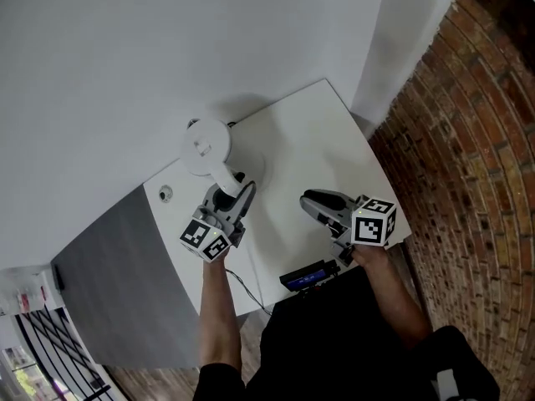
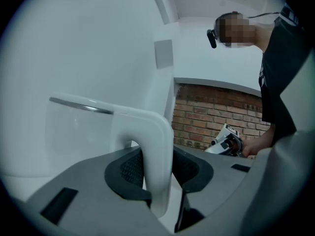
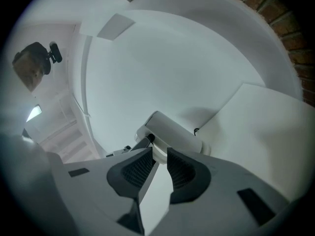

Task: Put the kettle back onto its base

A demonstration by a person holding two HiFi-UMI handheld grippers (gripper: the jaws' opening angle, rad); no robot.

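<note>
A white kettle stands at the back left of the white table, its curved handle pointing toward me. A round white base shows just beside and under it; whether the kettle rests on it I cannot tell. My left gripper is shut on the handle, which fills the gap between the dark pads. My right gripper hovers over the table to the right, apart from the kettle, open by a narrow gap with nothing between its fingers.
A small round fitting sits near the table's left edge. A dark blue device with a cable lies at the front edge. A cord runs behind the kettle. A brick wall rises on the right.
</note>
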